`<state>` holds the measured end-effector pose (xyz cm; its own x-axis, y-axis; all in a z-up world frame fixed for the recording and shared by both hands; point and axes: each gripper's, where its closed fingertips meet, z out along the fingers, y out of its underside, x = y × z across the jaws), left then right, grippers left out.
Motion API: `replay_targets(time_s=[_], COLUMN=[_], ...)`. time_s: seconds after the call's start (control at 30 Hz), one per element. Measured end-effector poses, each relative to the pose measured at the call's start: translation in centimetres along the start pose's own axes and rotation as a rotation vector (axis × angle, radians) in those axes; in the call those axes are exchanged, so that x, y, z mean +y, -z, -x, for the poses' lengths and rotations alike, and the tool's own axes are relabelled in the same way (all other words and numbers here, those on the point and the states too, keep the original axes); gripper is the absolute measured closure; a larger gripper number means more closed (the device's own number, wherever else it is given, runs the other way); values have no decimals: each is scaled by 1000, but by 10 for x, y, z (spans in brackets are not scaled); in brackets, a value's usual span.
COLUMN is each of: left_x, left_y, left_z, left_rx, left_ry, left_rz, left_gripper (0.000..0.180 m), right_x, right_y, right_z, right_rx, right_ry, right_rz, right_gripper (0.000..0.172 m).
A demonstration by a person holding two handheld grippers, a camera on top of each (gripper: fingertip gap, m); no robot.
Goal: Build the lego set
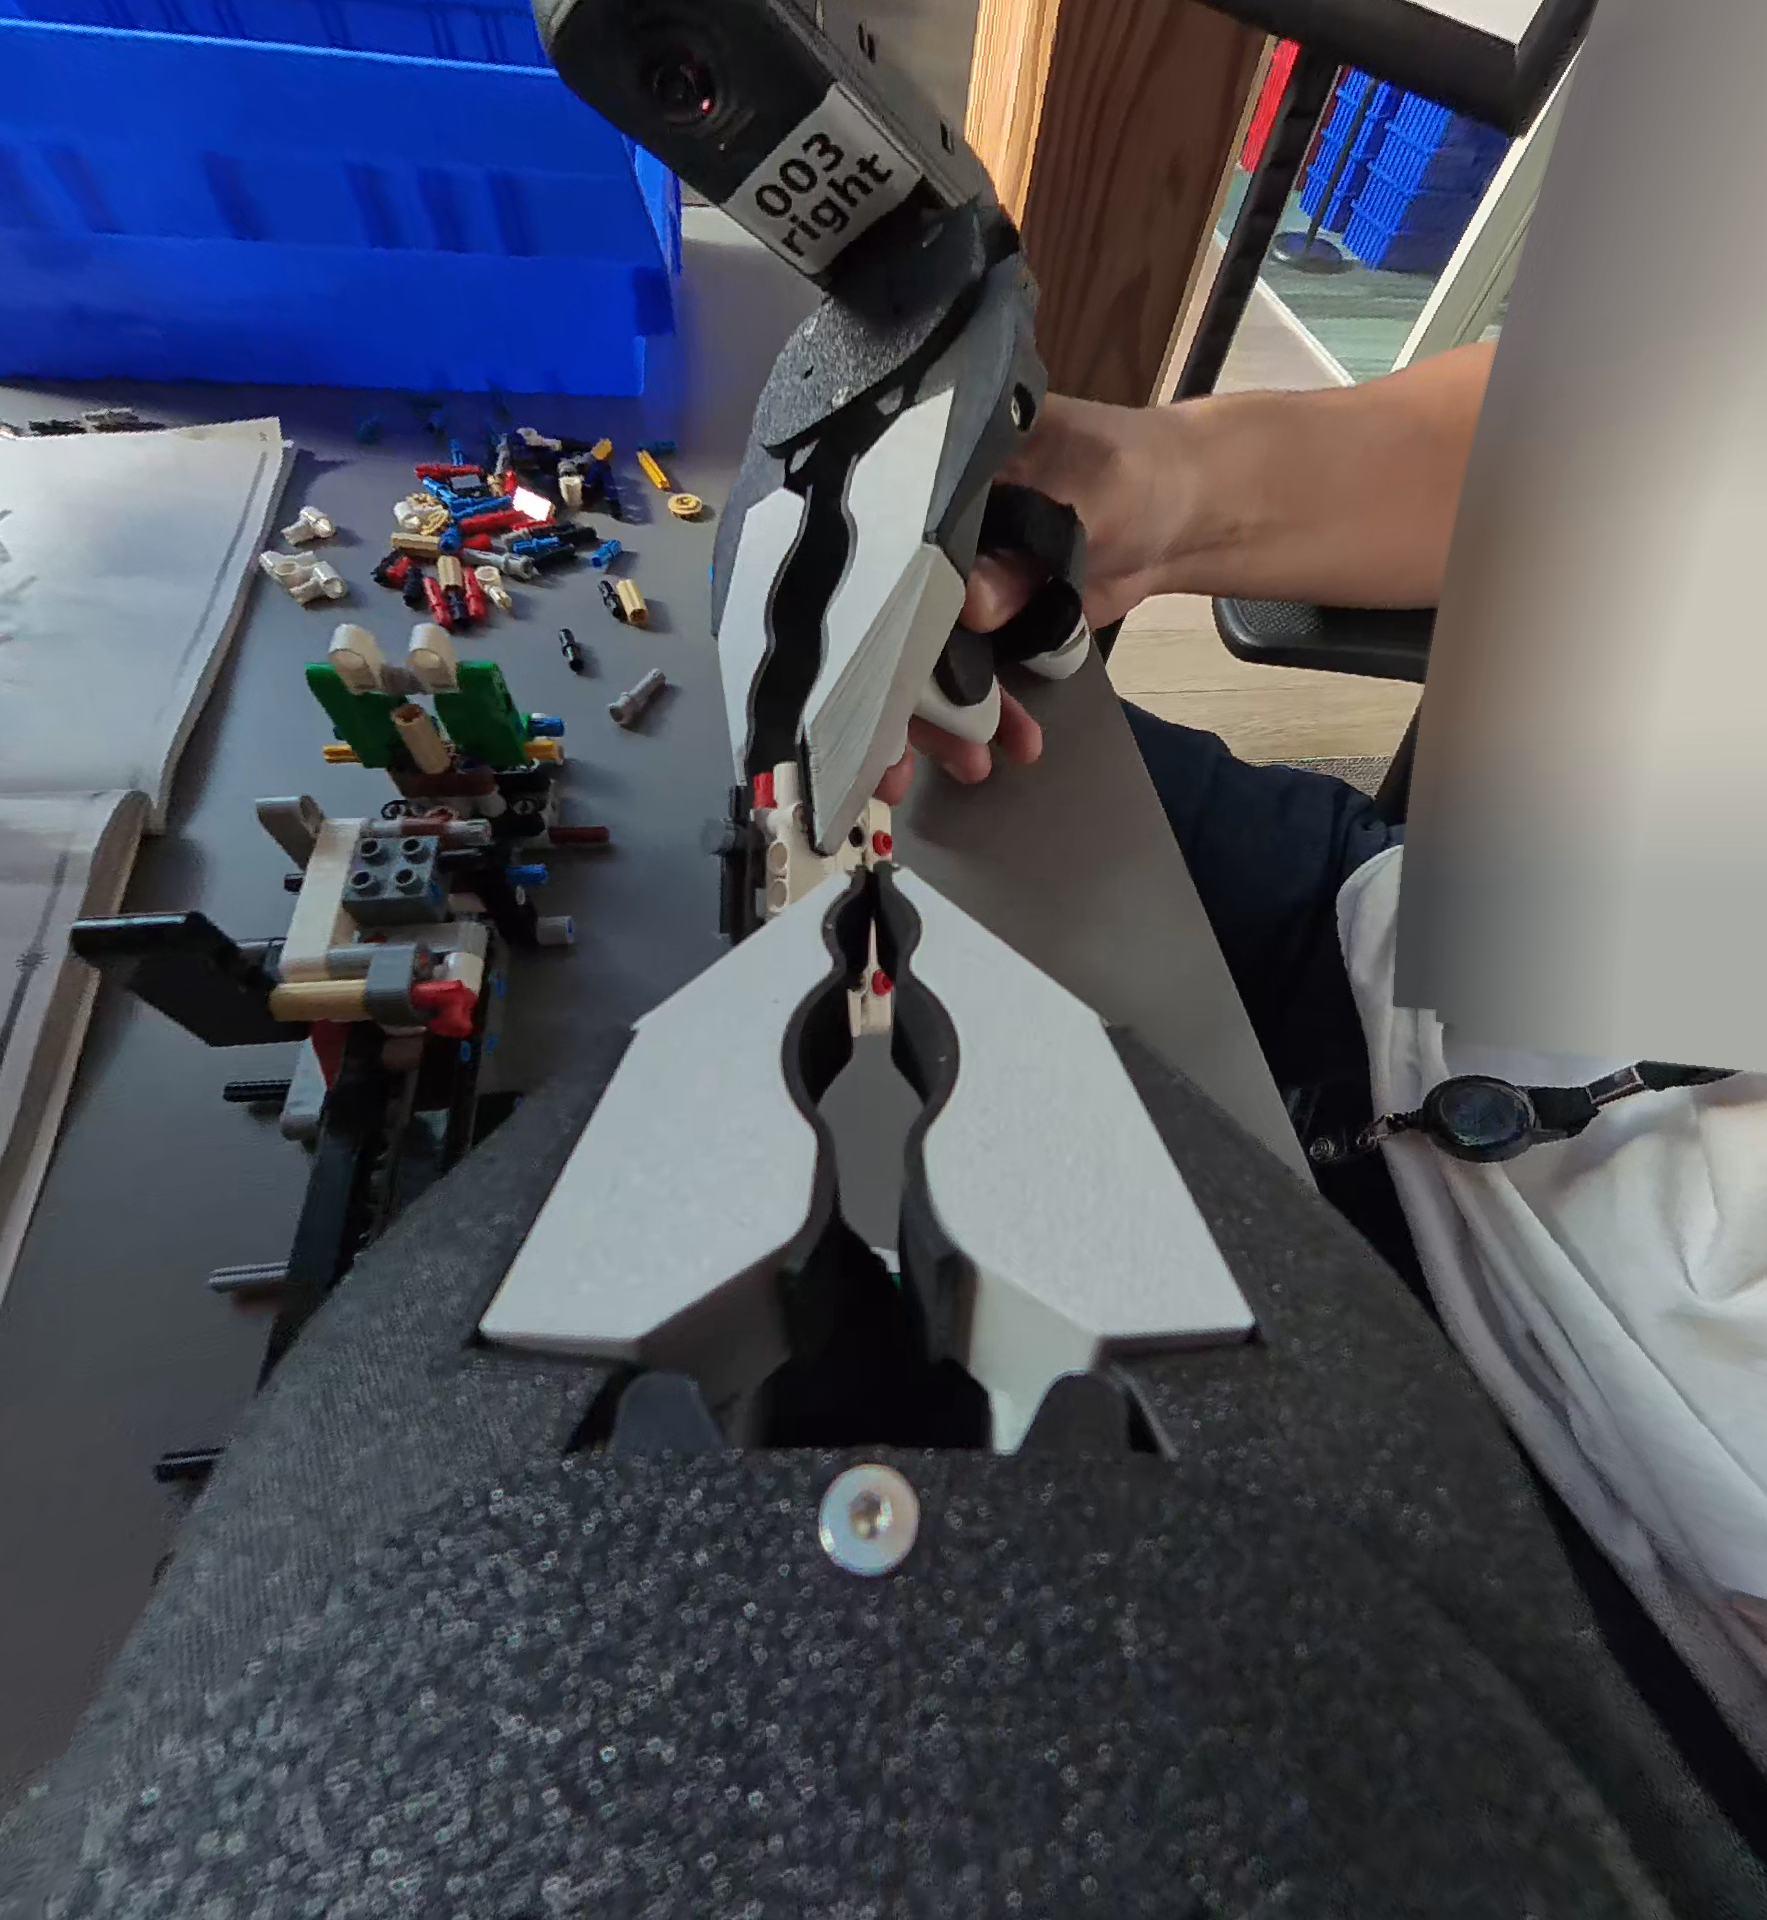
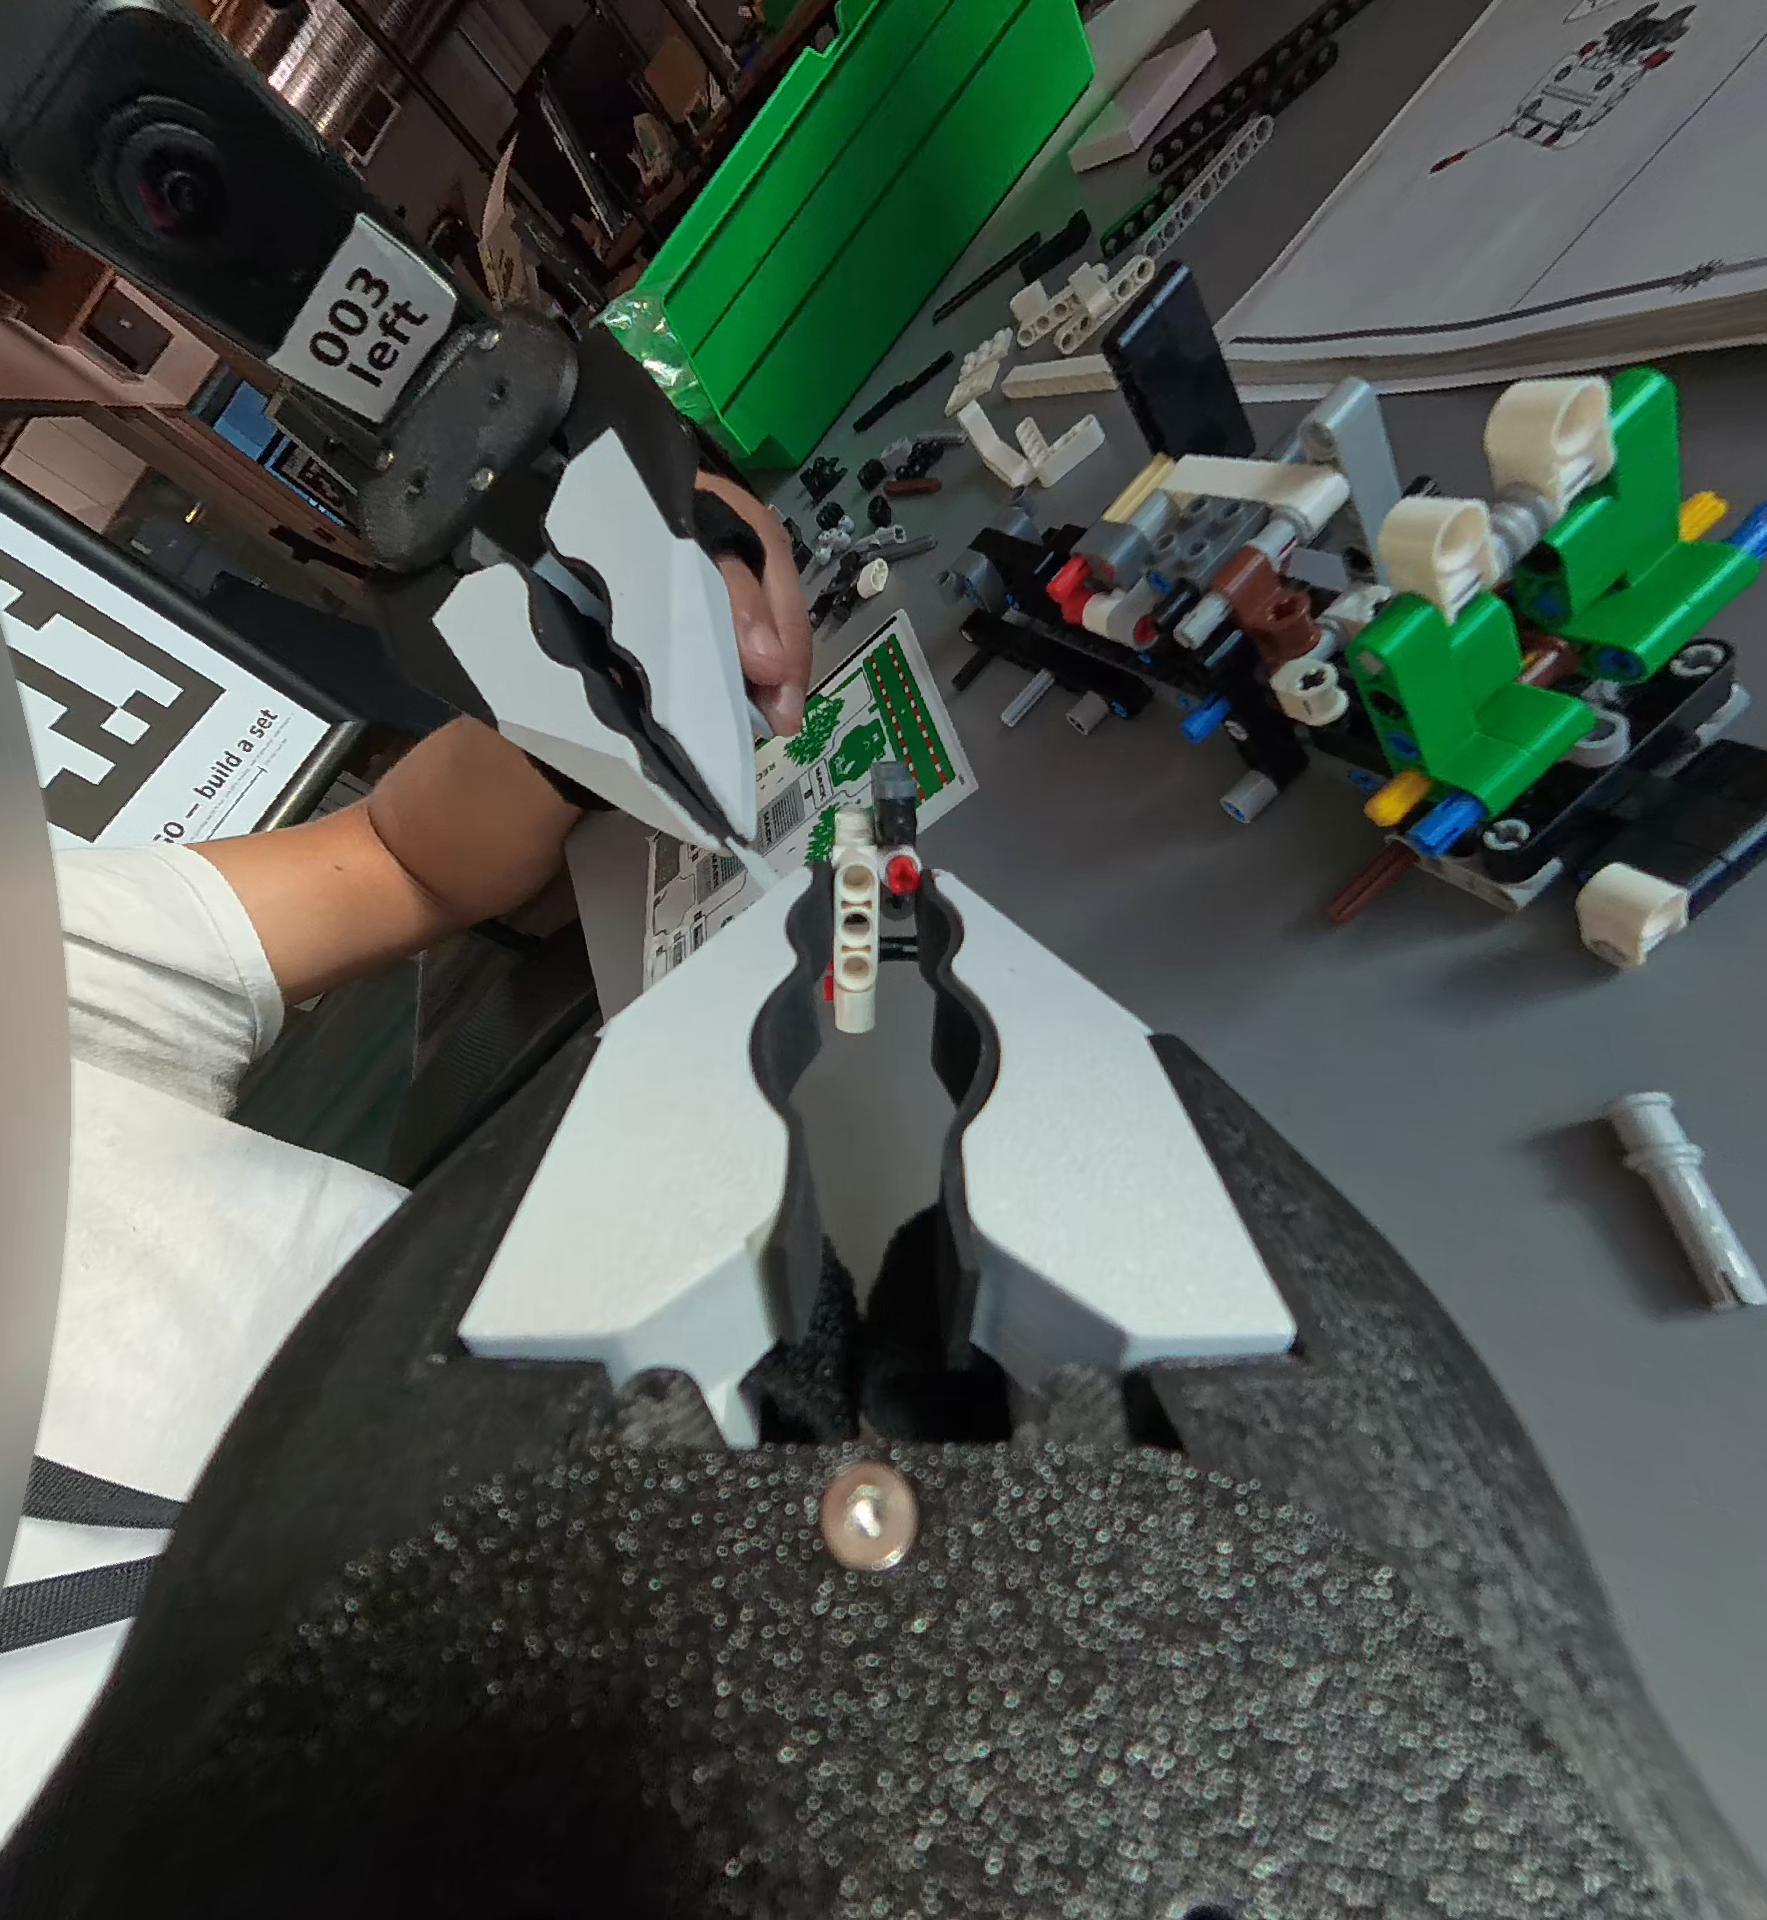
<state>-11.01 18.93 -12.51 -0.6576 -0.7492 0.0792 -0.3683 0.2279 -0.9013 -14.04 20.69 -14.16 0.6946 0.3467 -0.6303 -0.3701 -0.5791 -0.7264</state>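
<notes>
My right gripper [image 2: 874, 883] is shut on a small white assembly [image 2: 855, 935]: a white beam with three holes, red pins and a dark grey piece at its far end. It holds the assembly above the grey table [image 2: 1326, 1039]. My left gripper [image 1: 874, 883] is shut, with its fingertips right against that assembly [image 1: 780, 857]. Part of the white beam with a red pin shows through the gap behind the left fingers. The right gripper [image 1: 827, 831] comes down from above in the left wrist view. The left gripper [image 2: 744, 836] comes in from the upper left in the right wrist view.
A partly built model with green seats [image 2: 1430, 665] stands on the table [image 1: 391, 883]. Nearby are a pile of small loose parts [image 1: 505, 530], a blue bin [image 1: 287, 208], an open booklet [image 1: 58, 623], a green bin [image 2: 858, 208], a sticker sheet [image 2: 858, 707] and a grey pin [image 2: 1679, 1195].
</notes>
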Motion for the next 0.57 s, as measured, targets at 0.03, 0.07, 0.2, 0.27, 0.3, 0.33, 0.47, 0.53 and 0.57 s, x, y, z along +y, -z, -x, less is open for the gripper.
replay_targets(time_s=[0.03,0.07,0.2,0.27,0.3,0.33,0.47,0.53,0.57], left_x=[2,5,9,11,12,12,11,12,13], left_y=[-1,-2,-6,-7,-7,-7,-6,-6,-6], left_z=[1,2,0,1,1,2,2,2,2], left_rx=[-4,-6,-4,-7,-11,-14,-16,-24,-26], left_ry=[-1,-7,-29,-35,-39,-44,-73,-101,-112], left_rz=[8,17,36,42,44,43,35,45,48], left_gripper=[180,180,180,180,180,180,180,180,180], right_x=[0,0,2,2,2,3,3,3,3], right_y=[-1,-1,-2,-2,-2,-2,-2,-2,-2], right_z=[-1,-2,-4,-5,-5,-4,-5,-6,-5], right_rx=[5,9,20,21,20,17,17,22,20], right_ry=[-3,-6,-12,-14,-16,-18,-30,-32,-31], right_rz=[0,5,19,19,21,23,29,28,31], right_gripper=[158,158,158,158,158,158,158,158,158])
